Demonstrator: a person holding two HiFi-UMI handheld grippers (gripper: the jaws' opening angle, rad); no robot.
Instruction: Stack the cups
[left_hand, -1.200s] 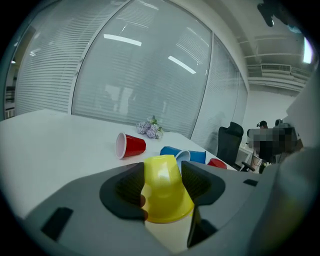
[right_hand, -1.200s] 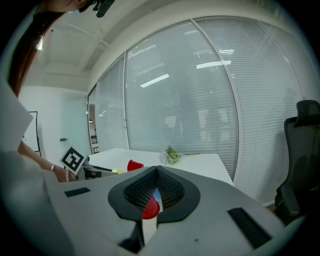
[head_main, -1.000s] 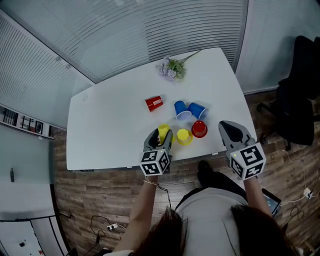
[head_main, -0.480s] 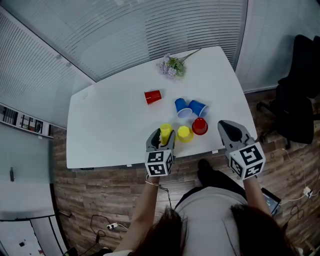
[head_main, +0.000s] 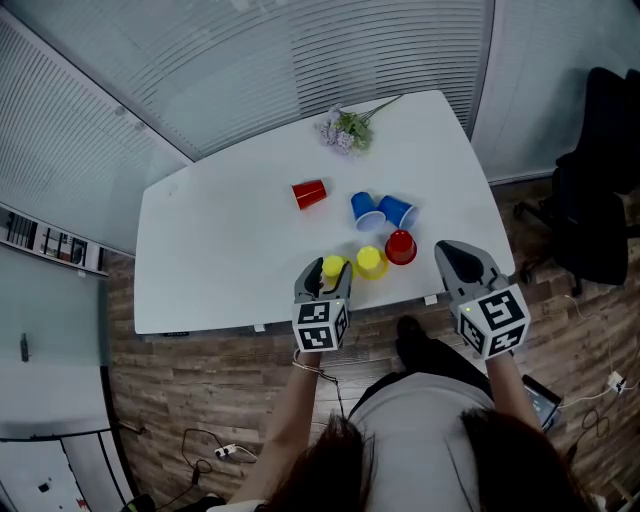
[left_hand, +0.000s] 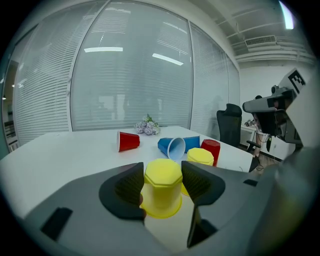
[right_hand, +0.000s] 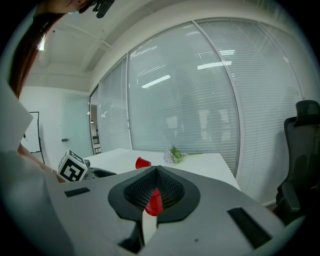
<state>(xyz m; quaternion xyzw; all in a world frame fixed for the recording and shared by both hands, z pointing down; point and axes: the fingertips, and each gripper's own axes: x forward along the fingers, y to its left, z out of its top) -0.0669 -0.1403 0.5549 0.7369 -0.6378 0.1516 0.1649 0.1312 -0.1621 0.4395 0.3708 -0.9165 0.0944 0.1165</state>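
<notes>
My left gripper (head_main: 327, 272) stands at the table's near edge, shut on an upside-down yellow cup (head_main: 333, 266); its pads press both sides of that yellow cup (left_hand: 162, 192). Just to the right stands a second upside-down yellow cup (head_main: 370, 261), and past it an upside-down red cup (head_main: 401, 246). Two blue cups (head_main: 366, 211) (head_main: 397, 211) lie on their sides behind them, the nearer blue cup (left_hand: 172, 147) showing its open mouth. Another red cup (head_main: 309, 193) lies further back. My right gripper (head_main: 449, 252) hovers off the table's right corner, shut and empty; the red cup (right_hand: 153, 202) shows beyond its jaws.
A small bunch of flowers (head_main: 343, 131) lies at the far side of the white table (head_main: 220, 250). A black office chair (head_main: 600, 190) stands to the right. Glass walls with blinds enclose the room. The person's body is close below the table's near edge.
The left gripper has rolled a little about its own axis, its marker cube now squarer to the camera. The right gripper and the cups have stayed put.
</notes>
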